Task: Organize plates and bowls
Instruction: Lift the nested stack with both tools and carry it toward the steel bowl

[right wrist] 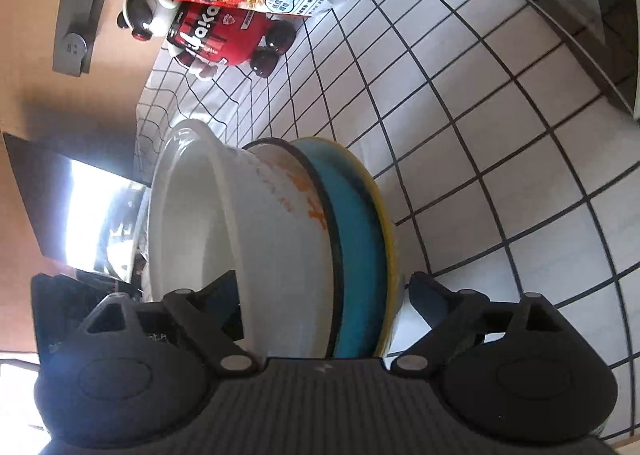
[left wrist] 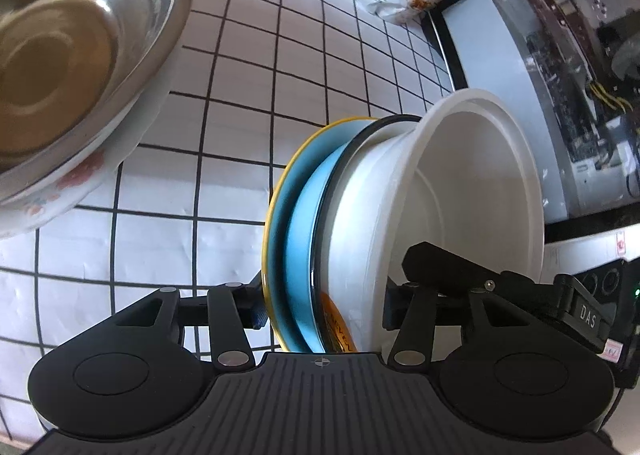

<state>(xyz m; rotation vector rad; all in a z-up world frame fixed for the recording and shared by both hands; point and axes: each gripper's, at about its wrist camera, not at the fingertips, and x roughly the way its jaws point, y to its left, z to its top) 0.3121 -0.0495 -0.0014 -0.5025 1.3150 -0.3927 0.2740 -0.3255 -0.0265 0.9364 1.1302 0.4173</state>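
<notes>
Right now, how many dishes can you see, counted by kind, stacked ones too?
White bowls in the gripped stack: 1
Plates in the gripped stack: 3 — black-rimmed white, blue, yellow
Steel bowls: 1
Floral dishes under the steel bowl: 1
Total: 6

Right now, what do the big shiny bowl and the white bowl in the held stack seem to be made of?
Shiny bowl: likely stainless steel, polished; it mirrors its surroundings and glints.
White bowl: probably plastic or foam, matte; thin rolled rim, dull even surface, though glazeless ceramic cannot be ruled out.
</notes>
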